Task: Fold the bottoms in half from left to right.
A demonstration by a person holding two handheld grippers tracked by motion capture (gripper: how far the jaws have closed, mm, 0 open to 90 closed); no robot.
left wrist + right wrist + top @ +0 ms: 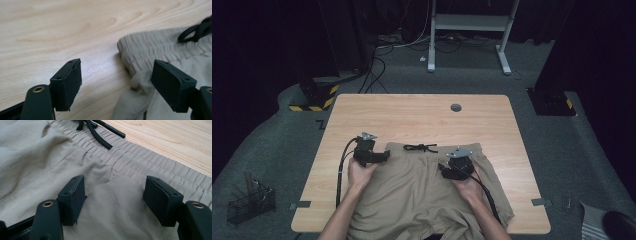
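Khaki shorts (422,185) lie flat on the wooden table (422,112), elastic waistband away from the person, with a black drawstring (420,147) at its middle. My left gripper (384,155) sits at the waistband's left corner. In the left gripper view it (116,67) is open, the waistband corner (150,47) lying between and beyond its jaws and one pad (172,85) over the cloth. My right gripper (444,170) hovers over the right half of the shorts. In the right gripper view it (115,183) stands open above a fold of cloth, short of the waistband (140,161) and drawstring (100,135).
A round cable hole (456,107) sits in the far part of the table. On the floor stand a wire basket (249,202) at the left, a striped black-and-yellow base (314,100), and a white desk frame (469,22) with cables behind.
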